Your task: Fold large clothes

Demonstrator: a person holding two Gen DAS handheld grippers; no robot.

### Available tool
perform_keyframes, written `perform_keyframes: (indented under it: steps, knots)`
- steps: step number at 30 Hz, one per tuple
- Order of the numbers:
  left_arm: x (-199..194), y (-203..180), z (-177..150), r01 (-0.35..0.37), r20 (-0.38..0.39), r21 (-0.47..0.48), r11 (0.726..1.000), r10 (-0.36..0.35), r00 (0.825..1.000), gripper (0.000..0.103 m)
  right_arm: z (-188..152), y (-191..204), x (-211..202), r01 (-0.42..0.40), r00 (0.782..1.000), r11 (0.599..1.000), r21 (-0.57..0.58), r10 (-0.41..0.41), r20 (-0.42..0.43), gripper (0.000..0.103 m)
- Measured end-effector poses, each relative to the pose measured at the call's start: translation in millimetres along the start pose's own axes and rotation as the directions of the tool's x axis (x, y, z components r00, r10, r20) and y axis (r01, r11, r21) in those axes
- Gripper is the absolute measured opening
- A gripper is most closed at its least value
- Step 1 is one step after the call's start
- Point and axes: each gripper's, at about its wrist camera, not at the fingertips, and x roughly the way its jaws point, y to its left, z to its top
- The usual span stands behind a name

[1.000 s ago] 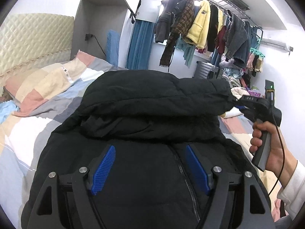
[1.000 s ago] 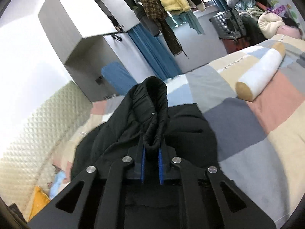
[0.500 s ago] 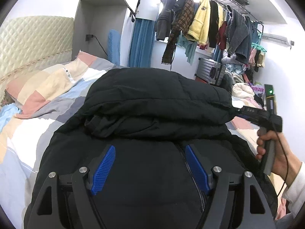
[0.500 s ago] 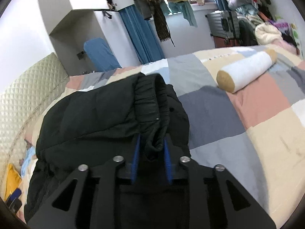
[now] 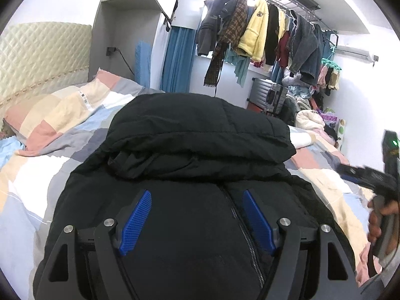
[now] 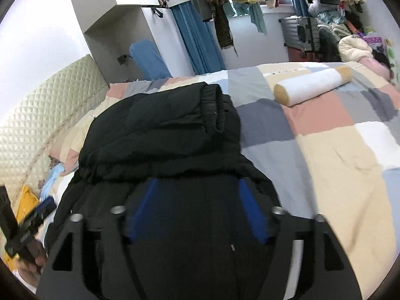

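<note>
We see a bed (image 6: 325,150) covered by a patchwork quilt in pink, grey, cream and white squares, with a quilted cream headboard (image 5: 42,52) at its far end. Beyond it a rail of hanging clothes (image 5: 262,37) runs along the wall, and a silver suitcase (image 5: 268,95) stands below.

A black puffer jacket (image 5: 200,130) lies on the quilt, filling the middle of both views. Its upper part is folded back over the body, and the elastic cuff of a sleeve (image 6: 217,105) rests on top of the fold. The front zip (image 5: 237,220) runs down toward the left wrist camera.

A white bolster pillow (image 6: 312,87) with tan ends lies on the quilt, well apart from the jacket.

Our left gripper (image 5: 197,222) hangs over the jacket's front, its blue-padded jaws apart and holding nothing. Our right gripper (image 6: 197,212) is blurred; its jaws are opening, wide apart over the jacket, with no cloth pinched between them. In the left view the right gripper is held by a hand (image 5: 377,222) at the picture's edge.
</note>
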Motion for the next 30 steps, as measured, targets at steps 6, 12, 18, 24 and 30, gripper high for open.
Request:
perform_keyframes:
  steps: [6, 12, 18, 24, 30]
  knots:
    - [-3.6, 10.1, 0.7, 0.070, -0.009, -0.029, 0.997, -0.070, 0.998, 0.076, -23.1, -4.2, -42.5, 0.047, 0.999, 0.999, -0.026, -0.046, 0.016, 0.103]
    - [-15.6, 21.3, -1.3, -0.004, -0.018, -0.031, 1.000, 0.003, 1.000, 0.076, -32.5, -40.7, -60.3, 0.039, 0.999, 0.997, 0.074, -0.037, -0.022, 0.103]
    - [-44.8, 52.4, 10.5, 0.012, -0.061, -0.114, 0.993, -0.019, 0.998, 0.076, -64.0, -116.0, -25.2, 0.061, 0.968, 0.921, 0.385, 0.039, -0.246, 0.103]
    - [-56.6, 109.1, 14.7, -0.068, -0.204, -0.226, 0.972, 0.021, 0.979, 0.076, -97.7, -143.3, 11.7, -0.142, 0.894, 0.749, 0.648, 0.377, -0.240, 0.103]
    - [-55.8, 177.6, -19.3, -0.094, -0.312, -0.486, 0.869, -0.072, 0.947, 0.076, -103.2, -121.9, 37.7, -0.179, 0.836, 0.746, 0.641, 0.459, -0.300, 0.103]
